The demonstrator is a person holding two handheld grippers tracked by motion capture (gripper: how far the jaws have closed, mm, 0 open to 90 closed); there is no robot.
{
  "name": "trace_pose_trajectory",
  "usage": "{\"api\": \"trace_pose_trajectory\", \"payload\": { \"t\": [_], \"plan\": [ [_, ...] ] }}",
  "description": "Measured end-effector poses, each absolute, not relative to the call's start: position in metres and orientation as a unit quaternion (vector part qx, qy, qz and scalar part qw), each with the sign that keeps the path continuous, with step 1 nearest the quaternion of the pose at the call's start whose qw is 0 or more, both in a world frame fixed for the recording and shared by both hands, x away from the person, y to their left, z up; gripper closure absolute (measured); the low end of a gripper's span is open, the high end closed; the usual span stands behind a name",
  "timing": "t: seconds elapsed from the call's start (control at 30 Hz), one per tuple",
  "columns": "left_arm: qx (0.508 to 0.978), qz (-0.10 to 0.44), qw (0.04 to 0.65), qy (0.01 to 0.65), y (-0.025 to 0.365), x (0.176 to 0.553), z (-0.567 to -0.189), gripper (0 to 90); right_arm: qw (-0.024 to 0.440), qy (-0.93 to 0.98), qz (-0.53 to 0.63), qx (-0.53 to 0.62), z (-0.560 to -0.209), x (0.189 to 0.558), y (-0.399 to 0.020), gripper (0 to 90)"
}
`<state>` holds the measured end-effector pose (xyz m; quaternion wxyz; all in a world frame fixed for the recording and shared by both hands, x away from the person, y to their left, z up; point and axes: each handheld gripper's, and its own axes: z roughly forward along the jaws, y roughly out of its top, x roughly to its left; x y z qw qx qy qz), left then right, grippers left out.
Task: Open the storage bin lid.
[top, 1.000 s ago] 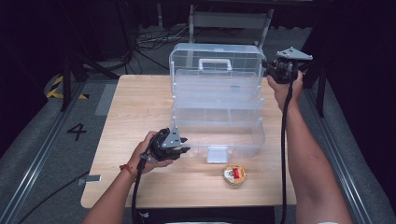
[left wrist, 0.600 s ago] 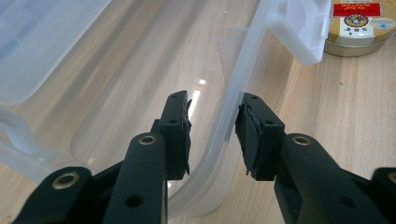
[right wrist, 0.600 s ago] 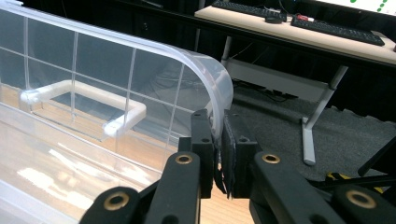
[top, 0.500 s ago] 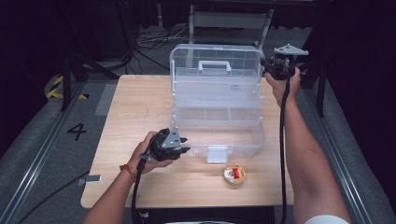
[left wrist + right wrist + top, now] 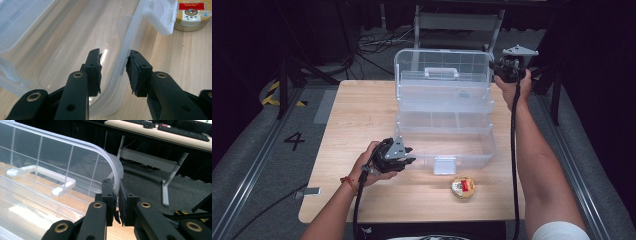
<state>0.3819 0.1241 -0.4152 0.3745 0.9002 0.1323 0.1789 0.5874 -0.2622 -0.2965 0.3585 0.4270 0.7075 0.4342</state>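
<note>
The right gripper (image 5: 117, 200) has its fingers pinched on the raised lid's (image 5: 443, 67) corner rim. The left gripper (image 5: 113, 72) has its fingers set narrowly astride the clear box's (image 5: 447, 145) front wall near its corner, pads not pressing. Just beyond them hangs the latch (image 5: 161, 15), then a small tin (image 5: 192, 13) on bare desk (image 5: 347, 125).

Left gripper (image 5: 404, 159): held low near the front, jaws parted, a clear rim straddled but seemingly not pressed.
Right gripper (image 5: 502, 67): raised at the far right, arm stretched forward, jaws pinched together on a thin clear edge.
Left hand (image 5: 369, 167): wrapped around its gripper body.
</note>
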Motion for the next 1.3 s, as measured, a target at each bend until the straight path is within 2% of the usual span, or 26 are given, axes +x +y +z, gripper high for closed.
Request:
{"api": "trace_pose_trajectory", "payload": {
  "t": [1.3],
  "plan": [
    [0.899, 0.174, 0.378, 0.138, 0.123, 0.383, -0.416, 63.9, 0.34, 0.734, 0.408, 0.423, -0.31, 0.624, -0.262, 81.2]
  ]
}}
